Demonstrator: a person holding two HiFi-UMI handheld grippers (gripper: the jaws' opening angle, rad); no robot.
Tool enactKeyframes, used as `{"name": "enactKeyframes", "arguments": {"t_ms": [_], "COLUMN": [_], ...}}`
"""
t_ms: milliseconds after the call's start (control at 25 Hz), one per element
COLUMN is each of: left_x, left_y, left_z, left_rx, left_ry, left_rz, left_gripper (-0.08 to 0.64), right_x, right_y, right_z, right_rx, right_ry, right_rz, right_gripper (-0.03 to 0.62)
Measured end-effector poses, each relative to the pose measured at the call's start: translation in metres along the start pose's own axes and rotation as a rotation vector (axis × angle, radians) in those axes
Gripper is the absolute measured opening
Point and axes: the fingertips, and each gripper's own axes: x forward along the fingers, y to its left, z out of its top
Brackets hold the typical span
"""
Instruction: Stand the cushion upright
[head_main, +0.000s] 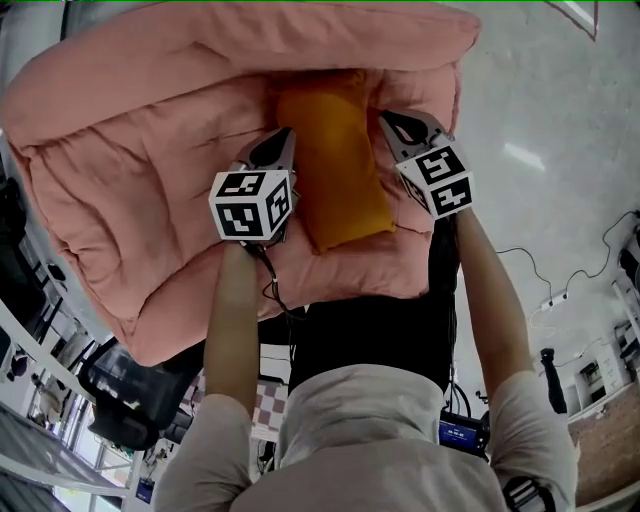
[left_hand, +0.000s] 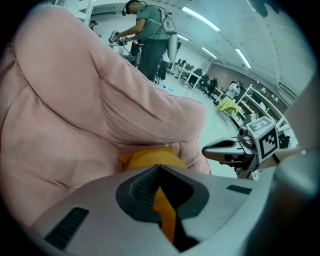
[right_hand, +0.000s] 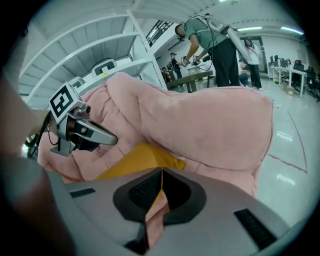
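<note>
Beside cushion (head_main: 335, 165), both hand-held grippers (head_main: 285, 137) (head_main: 387, 120) closed (bystander (right_hand: 216, 47) in gripper views only)

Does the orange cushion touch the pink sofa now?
Touching. In the head view the orange cushion lies on the seat of the pink sofa. The right gripper view shows its far end meeting the backrest with no gap.

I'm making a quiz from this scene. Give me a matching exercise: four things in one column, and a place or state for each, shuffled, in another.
1. orange fabric cushion
2. pink padded floor sofa
3. left gripper
4. right gripper

a. shut, at the cushion's right side in the head view
b. lying on the seat
c. underneath and around the cushion
d. shut, at the cushion's left side in the head view

Pairs: 1-b, 2-c, 3-d, 4-a
</note>
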Motion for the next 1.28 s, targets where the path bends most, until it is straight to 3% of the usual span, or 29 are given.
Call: {"name": "enactKeyframes", "arguments": {"t_ms": [360,560,840,1080,1280], "left_x": [0.020,0.032,0.048,0.066,0.072], "left_y": [0.018,0.030,0.036,0.046,0.048], "left_z": [0.001,0.002,0.004,-0.007,-0.016], "left_rx": [-0.030,-0.068,-0.177,-0.205,-0.241], "left_ry": [0.063,0.100,0.140,0.213,0.215], "left_rz": [-0.025,-0.081,-0.189,-0.210,-0.210], "left_gripper": [0.014,0.017,0.176,0.209,0.207], "right_x": [0.032,0.052,0.068,0.083,0.091], "right_y": [-0.011,-0.011,-0.007,-0.010,-0.004], "right_z": [0.001,0.002,-0.006,-0.015,-0.021], "right_rx": [0.050,0.099,0.218,0.352,0.437], "right_ry": [0.012,0.038,0.038,0.044,0.041], "right_rz": [0.096,0.159,0.247,0.302,0.348], "right_gripper": [0.012,0.074,0.189,0.253,0.255]}}
